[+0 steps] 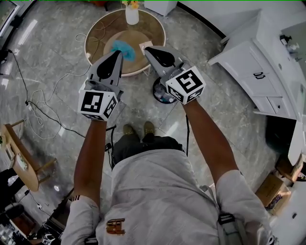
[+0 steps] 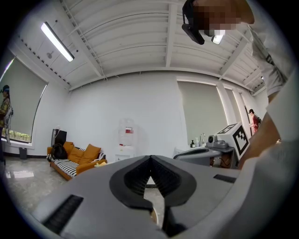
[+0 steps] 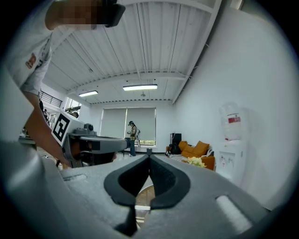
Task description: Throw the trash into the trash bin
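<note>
Head view first: where does the trash lie?
— A blue crumpled wad (image 1: pixel 125 48) lies on the round table (image 1: pixel 103 28) at the top of the picture. A small pale scrap (image 1: pixel 145 46) lies just to its right. A white vase (image 1: pixel 132 14) of yellow flowers stands at the table's far edge.
— And the trash bin?
— The trash bin (image 1: pixel 159 93) stands on the grey stone floor (image 1: pixel 57 52) just this side of the table. It is dark and round, with something in it. The right gripper's marker cube covers part of it.
— How are the grippers held?
— The person holds both out in front, side by side and apart, pointing level toward the table. In the picture the left gripper (image 1: pixel 119 52) has its tip over the wad's edge. The right gripper (image 1: pixel 147 48) has its tip beside the scrap. Whether either touches anything I cannot tell from above.
— And the jaws?
— Left gripper view shows its jaws closed tip to tip with nothing between them. Right gripper view shows the same: jaws together, empty.
— Anything else around?
— Those two views look across the room to an orange sofa (image 2: pixel 77 156) and a water dispenser (image 3: pixel 231 149). In the head view, a white cabinet (image 1: pixel 248 67) stands at the right and cables (image 1: pixel 45 112) trail over the floor at the left.
</note>
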Motion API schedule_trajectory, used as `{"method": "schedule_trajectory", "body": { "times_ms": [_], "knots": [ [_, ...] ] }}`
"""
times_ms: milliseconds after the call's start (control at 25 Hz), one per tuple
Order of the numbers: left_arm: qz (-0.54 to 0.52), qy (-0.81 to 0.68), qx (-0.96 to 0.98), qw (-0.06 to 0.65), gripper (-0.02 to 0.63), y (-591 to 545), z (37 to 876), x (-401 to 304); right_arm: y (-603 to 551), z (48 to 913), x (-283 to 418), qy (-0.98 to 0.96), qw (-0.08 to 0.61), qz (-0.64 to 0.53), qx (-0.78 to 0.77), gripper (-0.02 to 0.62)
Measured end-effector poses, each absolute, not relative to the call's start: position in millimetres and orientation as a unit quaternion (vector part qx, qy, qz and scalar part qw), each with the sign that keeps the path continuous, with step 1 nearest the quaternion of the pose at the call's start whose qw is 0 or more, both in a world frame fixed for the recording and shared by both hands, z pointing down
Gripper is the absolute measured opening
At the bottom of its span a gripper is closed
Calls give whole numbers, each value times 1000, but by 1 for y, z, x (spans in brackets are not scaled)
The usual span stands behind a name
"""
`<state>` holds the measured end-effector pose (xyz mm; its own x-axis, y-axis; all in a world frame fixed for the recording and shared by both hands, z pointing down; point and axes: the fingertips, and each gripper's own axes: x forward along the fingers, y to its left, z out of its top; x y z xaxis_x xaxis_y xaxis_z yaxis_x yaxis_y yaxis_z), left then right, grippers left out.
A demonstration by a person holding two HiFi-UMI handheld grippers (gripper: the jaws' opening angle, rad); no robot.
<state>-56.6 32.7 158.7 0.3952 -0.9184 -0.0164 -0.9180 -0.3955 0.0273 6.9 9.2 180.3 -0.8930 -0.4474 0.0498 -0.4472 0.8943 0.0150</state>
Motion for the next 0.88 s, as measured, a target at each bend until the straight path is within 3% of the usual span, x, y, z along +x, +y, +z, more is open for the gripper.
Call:
{"method": "schedule_trajectory", "body": {
  "times_ms": [880],
  "knots": [
    [10,-528,849,20,-2,-66,245,-110,-96,306,-21,-945,123,20,303,3]
  ]
}}
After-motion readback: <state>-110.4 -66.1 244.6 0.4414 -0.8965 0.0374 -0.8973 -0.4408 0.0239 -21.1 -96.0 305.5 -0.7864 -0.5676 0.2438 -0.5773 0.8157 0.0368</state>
